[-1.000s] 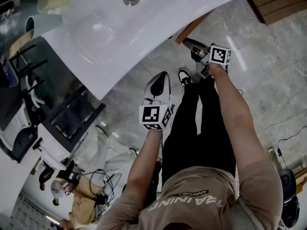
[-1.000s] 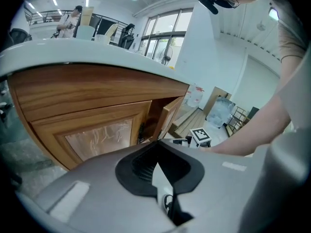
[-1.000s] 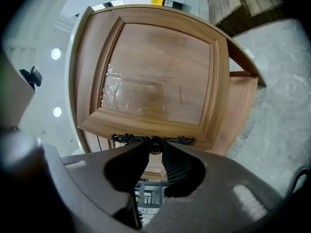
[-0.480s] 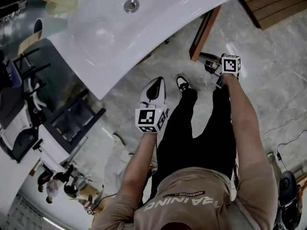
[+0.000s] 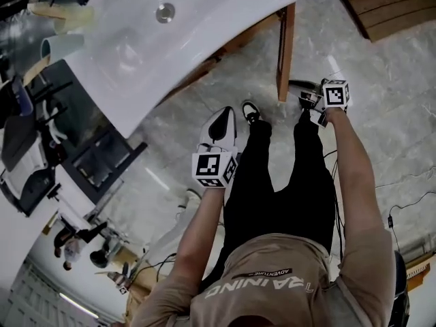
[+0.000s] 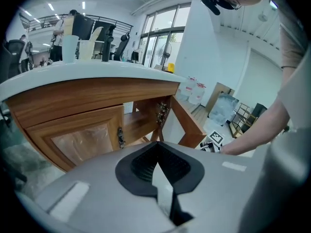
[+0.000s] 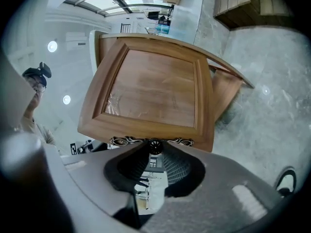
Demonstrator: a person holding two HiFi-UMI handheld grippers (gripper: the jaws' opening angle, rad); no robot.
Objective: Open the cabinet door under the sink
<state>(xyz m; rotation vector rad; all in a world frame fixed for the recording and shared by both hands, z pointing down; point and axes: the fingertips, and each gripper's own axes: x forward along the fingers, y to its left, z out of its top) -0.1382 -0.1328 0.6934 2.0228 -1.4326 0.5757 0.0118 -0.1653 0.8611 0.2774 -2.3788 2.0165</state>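
Note:
The wooden cabinet door [image 5: 286,50] under the white sink counter [image 5: 204,19] stands swung out, edge-on in the head view. In the right gripper view its panelled face [image 7: 155,89] fills the middle. My right gripper [image 7: 154,150] is shut on the door's round dark knob [image 7: 154,146], which sits between the pad tips on an ornate metal plate. The head view shows this gripper [image 5: 306,101] at the door's free edge. My left gripper [image 5: 221,125] hangs over the floor in front of the cabinet. Its jaws [image 6: 156,144] meet with nothing between them.
The cabinet's other door [image 6: 80,137] is closed. Cups [image 6: 70,47] and a tap stand on the counter. A stepped wooden platform [image 5: 388,5] lies at the far right, and cables [image 5: 409,199] trail over the marble floor. My shoes [image 5: 251,111] are close to the cabinet.
The door has swung from barely ajar to standing well out from the cabinet, with my right gripper moving rightward on its knob. My left gripper has shifted a little, still shut.

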